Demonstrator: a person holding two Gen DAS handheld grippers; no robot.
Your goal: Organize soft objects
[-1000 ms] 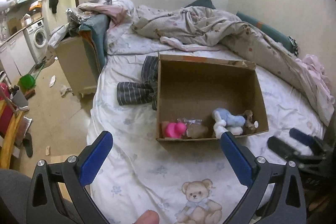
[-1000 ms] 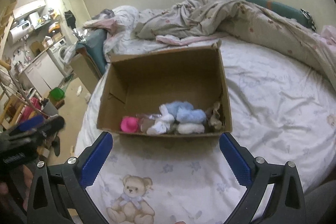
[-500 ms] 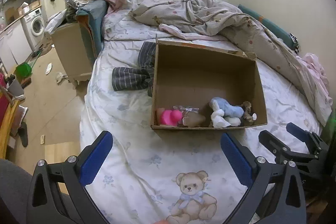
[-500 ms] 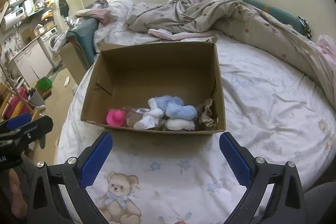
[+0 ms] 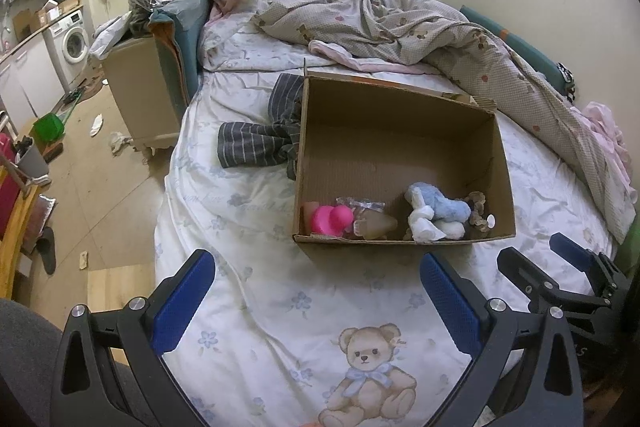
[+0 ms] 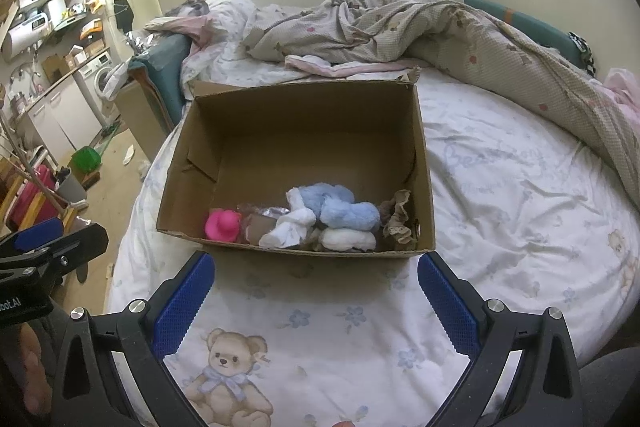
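Observation:
An open cardboard box (image 5: pixel 400 115) (image 6: pixel 304 111) stands on the bed. Along its near wall lie a pink soft toy (image 5: pixel 332 219) (image 6: pixel 223 225), a brown item (image 5: pixel 374 225), a blue and white plush (image 5: pixel 436 213) (image 6: pixel 340 211) and a beige frilly piece (image 6: pixel 398 219). A dark striped garment (image 5: pixel 260 143) lies on the sheet left of the box. My left gripper (image 5: pixel 316 295) is open and empty, in front of the box. My right gripper (image 6: pixel 316 295) is open and empty, just short of the box's near wall.
A crumpled quilt (image 5: pixel 400 23) and pillows lie at the back of the bed. A pink cloth (image 5: pixel 604 131) lies at the right edge. The bed edge drops to the floor on the left, by a cabinet (image 5: pixel 140 87) and a washing machine (image 5: pixel 74 43).
Both grippers have drawn back and risen a little from the box, so more of the bear-print sheet shows in front. Both stay open. The toys in the box have not moved.

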